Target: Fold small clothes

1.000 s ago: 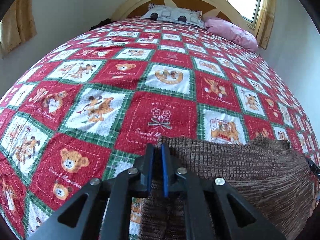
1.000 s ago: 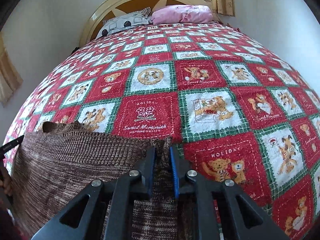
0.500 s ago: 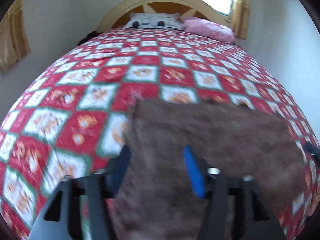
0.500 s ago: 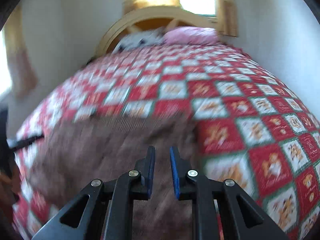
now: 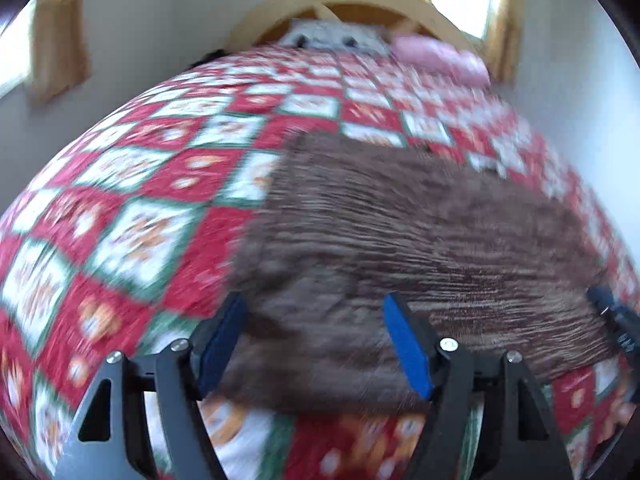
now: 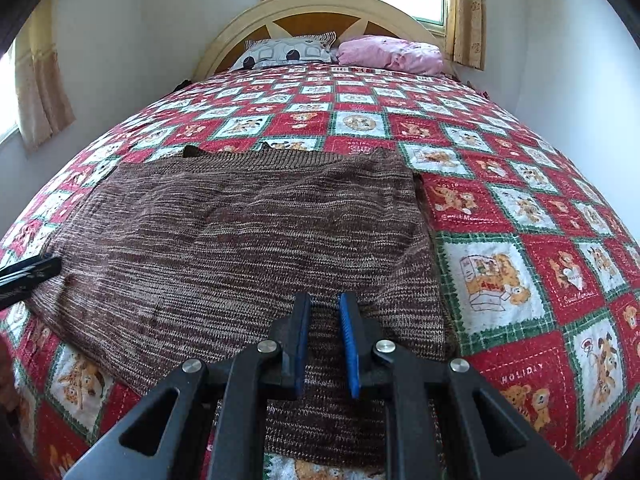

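Observation:
A brown knitted garment (image 6: 240, 232) lies spread flat on the red, white and green quilt (image 6: 500, 208); it also shows, blurred, in the left wrist view (image 5: 400, 232). My left gripper (image 5: 316, 312) is wide open and empty, above the garment's near left edge. My right gripper (image 6: 324, 304) is slightly open with a narrow gap, empty, above the garment's near right part. The left gripper's tip (image 6: 28, 276) shows at the left edge of the right wrist view; the right gripper's tip (image 5: 612, 316) shows at the right edge of the left wrist view.
The bed has a curved wooden headboard (image 6: 320, 12), a patterned pillow (image 6: 288, 52) and a pink pillow (image 6: 392, 54) at the far end. White walls close in on both sides, with curtained windows (image 6: 464, 8).
Both grippers let go of the garment's far edge and pulled back toward me. The left jaws opened wide, the right jaws only slightly. The garment now lies flat on the quilt.

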A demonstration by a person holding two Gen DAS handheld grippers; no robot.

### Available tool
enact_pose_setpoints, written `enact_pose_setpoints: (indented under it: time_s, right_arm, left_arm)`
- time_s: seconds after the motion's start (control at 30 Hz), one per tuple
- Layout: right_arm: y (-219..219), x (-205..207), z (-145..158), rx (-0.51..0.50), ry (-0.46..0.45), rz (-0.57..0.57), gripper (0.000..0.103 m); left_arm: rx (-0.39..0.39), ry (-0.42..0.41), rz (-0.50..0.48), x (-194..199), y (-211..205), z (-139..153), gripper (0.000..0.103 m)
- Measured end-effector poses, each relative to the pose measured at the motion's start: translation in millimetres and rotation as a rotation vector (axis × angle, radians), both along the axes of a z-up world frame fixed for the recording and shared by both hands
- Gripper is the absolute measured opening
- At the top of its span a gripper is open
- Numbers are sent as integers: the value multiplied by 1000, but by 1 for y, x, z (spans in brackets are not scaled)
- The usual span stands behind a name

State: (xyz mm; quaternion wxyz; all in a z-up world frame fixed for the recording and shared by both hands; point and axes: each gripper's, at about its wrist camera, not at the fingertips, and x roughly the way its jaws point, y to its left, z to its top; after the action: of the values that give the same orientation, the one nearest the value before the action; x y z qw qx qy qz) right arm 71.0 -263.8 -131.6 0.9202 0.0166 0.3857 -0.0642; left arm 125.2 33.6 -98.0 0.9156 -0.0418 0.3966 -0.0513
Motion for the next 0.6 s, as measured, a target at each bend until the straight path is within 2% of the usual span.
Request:
enact_pose_setpoints:
  time_s: [0.07,0.17,0.27,0.37,0.43,0.47,0.53,0.6]
  right_arm:
    - [0,-1,0,5,-1,0,16]
    - [0,-2,0,12,-2,0,16]
    - [-1,-2,0,15,-3,0,16]
    - [-1,-3,0,21,-4,0,16]
    - [-2,-3,0,26,-6,0,16]
    - [-2,-3,0,27,-6,1,16]
    - [-2,-3,0,25,-5,1,16]
    - [-2,-3,0,26,-5,1,16]
  left_arm:
    - [-69,-23,68,-17,27,3,83]
    - [-158,-20,158,-32,64,2,83]
    - [-203,2,215,-40,80,-3,82]
    - [-255,77,207,-45,72,-15,82]
    - [-223,51,213,-54,56,-14,82]
    - [-232,55,195,-53,51,-14,82]
    - [-263,77,175,-49,40,-13,82]
    - [-345,91,135,-38,35,-13,82]
